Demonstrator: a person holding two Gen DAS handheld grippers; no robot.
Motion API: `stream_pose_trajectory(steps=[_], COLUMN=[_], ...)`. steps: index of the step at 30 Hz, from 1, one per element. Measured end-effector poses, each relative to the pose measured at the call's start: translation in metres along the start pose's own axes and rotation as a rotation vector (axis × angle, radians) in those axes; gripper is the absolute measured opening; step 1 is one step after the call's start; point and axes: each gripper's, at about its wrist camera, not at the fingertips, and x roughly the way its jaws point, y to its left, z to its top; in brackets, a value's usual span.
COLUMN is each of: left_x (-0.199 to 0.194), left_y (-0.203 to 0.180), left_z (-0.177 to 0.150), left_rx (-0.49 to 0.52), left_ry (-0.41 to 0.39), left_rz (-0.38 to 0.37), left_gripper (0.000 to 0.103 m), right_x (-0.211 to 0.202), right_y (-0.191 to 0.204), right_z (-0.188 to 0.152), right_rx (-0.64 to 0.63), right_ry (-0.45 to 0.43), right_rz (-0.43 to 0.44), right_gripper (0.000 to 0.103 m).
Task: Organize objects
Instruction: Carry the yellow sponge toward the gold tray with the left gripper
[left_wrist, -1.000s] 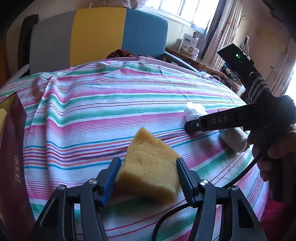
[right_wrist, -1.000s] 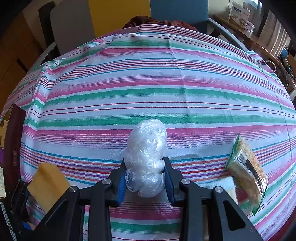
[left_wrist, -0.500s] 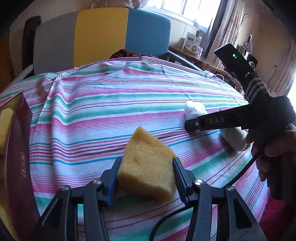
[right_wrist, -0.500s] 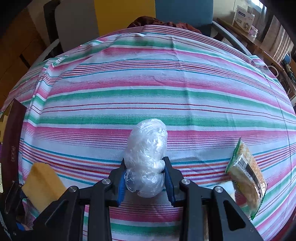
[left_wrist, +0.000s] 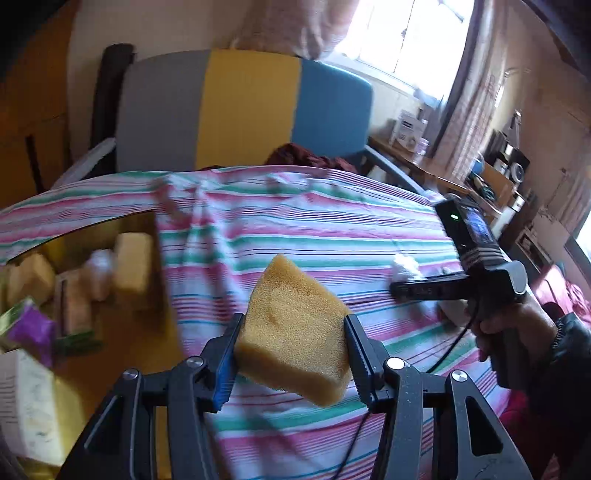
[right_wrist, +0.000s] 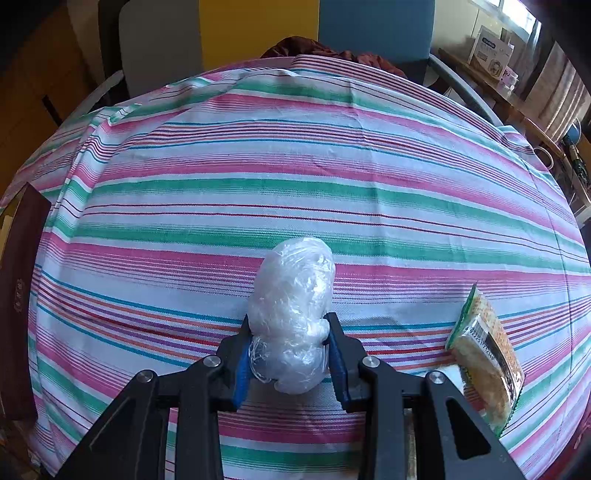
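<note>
My left gripper (left_wrist: 291, 350) is shut on a yellow sponge (left_wrist: 295, 332) and holds it in the air above the striped tablecloth (left_wrist: 314, 229), just right of an open box (left_wrist: 122, 325) with a golden inside. The box holds sponges, a small bottle and packets. My right gripper (right_wrist: 290, 350) is shut on a white plastic-wrapped bundle (right_wrist: 291, 306) over the tablecloth (right_wrist: 295, 184). The right gripper also shows in the left wrist view (left_wrist: 424, 290), with the bundle (left_wrist: 404, 266) at its tip.
A packet of biscuits (right_wrist: 484, 354) lies on the cloth to the right of the right gripper. The dark box side (right_wrist: 18, 295) shows at the left edge. A grey, yellow and blue chair (left_wrist: 243, 110) stands behind the table. A cluttered desk (left_wrist: 480, 177) is at the far right.
My left gripper has lifted and swung left with the sponge, so the open box has come into view. The right gripper holds the bundle much as before.
</note>
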Motion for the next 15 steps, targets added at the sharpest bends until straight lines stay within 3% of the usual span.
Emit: stream_pose_trajectory(steps=[8,15], left_x=[-0.016,-0.026], left_y=[0.112,0.132], left_z=[-0.031,-0.051], left_rx=[-0.224,-0.2], left_ry=[0.074,0.088], left_rz=[0.155,0.255], left_gripper=[0.054,0.055], right_x=[-0.002,-0.003], right_y=[0.01,0.01], right_z=[-0.003,-0.004], right_rx=[-0.009,-0.01], right_ry=[-0.004,-0.005], right_rz=[-0.021,-0.022], right_gripper=[0.035,0.035])
